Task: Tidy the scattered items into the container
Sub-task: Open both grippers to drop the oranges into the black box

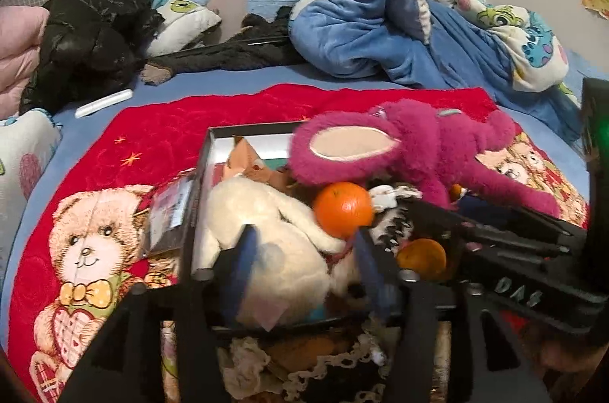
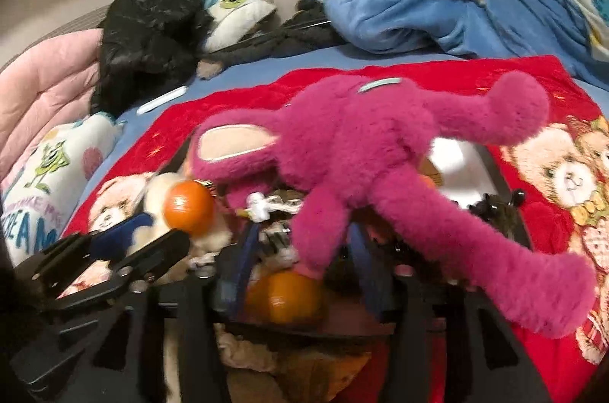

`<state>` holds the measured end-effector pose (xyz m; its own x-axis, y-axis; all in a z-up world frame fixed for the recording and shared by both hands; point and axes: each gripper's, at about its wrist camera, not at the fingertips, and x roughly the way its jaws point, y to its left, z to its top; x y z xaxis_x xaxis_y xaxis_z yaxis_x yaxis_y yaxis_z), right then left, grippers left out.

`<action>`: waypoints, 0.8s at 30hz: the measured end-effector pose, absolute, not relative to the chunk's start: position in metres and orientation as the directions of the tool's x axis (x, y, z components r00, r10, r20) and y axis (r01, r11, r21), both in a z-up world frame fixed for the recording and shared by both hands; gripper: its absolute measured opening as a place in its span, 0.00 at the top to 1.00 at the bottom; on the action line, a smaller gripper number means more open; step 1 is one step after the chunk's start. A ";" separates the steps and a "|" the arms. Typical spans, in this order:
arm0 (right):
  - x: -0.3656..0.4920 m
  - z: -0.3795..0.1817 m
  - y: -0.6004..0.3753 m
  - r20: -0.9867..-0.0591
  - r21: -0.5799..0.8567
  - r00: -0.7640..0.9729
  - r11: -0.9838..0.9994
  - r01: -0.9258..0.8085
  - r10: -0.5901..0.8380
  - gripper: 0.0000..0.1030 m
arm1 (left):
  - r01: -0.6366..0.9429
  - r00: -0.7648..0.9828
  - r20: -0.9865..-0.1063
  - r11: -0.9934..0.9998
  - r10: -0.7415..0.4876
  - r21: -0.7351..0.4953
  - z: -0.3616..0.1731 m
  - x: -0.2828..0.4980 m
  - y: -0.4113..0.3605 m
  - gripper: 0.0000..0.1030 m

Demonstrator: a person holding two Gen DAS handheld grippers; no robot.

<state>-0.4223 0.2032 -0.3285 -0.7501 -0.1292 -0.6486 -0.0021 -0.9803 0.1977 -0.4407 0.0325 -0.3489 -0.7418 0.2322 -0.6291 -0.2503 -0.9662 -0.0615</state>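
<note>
A dark box (image 1: 201, 174) sits on the red bear blanket (image 1: 160, 132) and holds a cream plush (image 1: 266, 224), two oranges (image 1: 342, 208) (image 1: 422, 256) and small items. A magenta plush bear (image 1: 411, 144) lies across the box top, also in the right wrist view (image 2: 361, 144). My left gripper (image 1: 304, 269) is open, its blue-padded fingers on either side of the cream plush. My right gripper (image 2: 300, 262) is open over an orange (image 2: 285, 296) and under the magenta plush's leg; it also shows in the left wrist view (image 1: 495, 239).
A black jacket (image 1: 91, 29) and pink quilt (image 2: 45, 90) lie at the back left. A white tube (image 1: 102, 103) rests on the blue sheet. A crumpled blue blanket (image 1: 380, 7) fills the back right. A white pillow (image 2: 49, 167) is at the left.
</note>
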 end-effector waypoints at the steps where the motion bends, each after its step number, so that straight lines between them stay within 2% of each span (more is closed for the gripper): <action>1: -0.422 -0.328 0.207 -0.652 0.198 -0.750 -0.980 -0.026 -0.112 0.38 | -0.227 -0.745 -0.633 -0.972 0.210 -0.054 -0.349 -0.442 0.030 0.14; 2: -0.423 -0.329 0.211 -0.653 0.206 -0.749 -0.978 -0.034 -0.111 0.37 | -0.199 -0.750 -0.635 -0.979 0.186 -0.053 -0.349 -0.443 0.026 0.00; 4: -0.423 -0.328 0.220 -0.646 0.256 -0.750 -0.966 -0.034 -0.144 0.33 | -0.179 -0.757 -0.622 -0.979 0.200 -0.097 -0.347 -0.443 0.016 0.00; 6: -0.422 -0.327 0.225 -0.635 0.305 -0.752 -0.952 -0.031 -0.179 0.14 | -0.195 -0.759 -0.606 -0.971 0.237 -0.136 -0.341 -0.440 0.011 0.00; 7: -0.421 -0.325 0.227 -0.632 0.319 -0.754 -0.947 -0.042 -0.180 0.09 | -0.200 -0.765 -0.598 -0.971 0.239 -0.132 -0.339 -0.438 0.011 0.00; 8: -0.421 -0.324 0.229 -0.630 0.328 -0.757 -0.943 -0.055 -0.175 0.00 | -0.200 -0.778 -0.586 -0.973 0.227 -0.111 -0.335 -0.435 0.014 0.00; 16: -0.417 -0.318 0.233 -0.615 0.334 -0.771 -0.941 -0.061 -0.168 0.00 | -0.248 -0.789 -0.574 -0.968 0.221 -0.032 -0.334 -0.428 0.033 0.00; 24: -0.415 -0.317 0.237 -0.606 0.346 -0.778 -0.936 -0.068 -0.167 0.00 | -0.234 -0.787 -0.574 -0.970 0.228 -0.064 -0.334 -0.430 0.027 0.00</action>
<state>-0.4151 0.2375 -0.3166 -0.7777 -0.1672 -0.6060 -0.0681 -0.9359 0.3455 -0.4302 0.0269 -0.3343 -0.7867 0.2279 -0.5737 -0.2344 -0.9700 -0.0639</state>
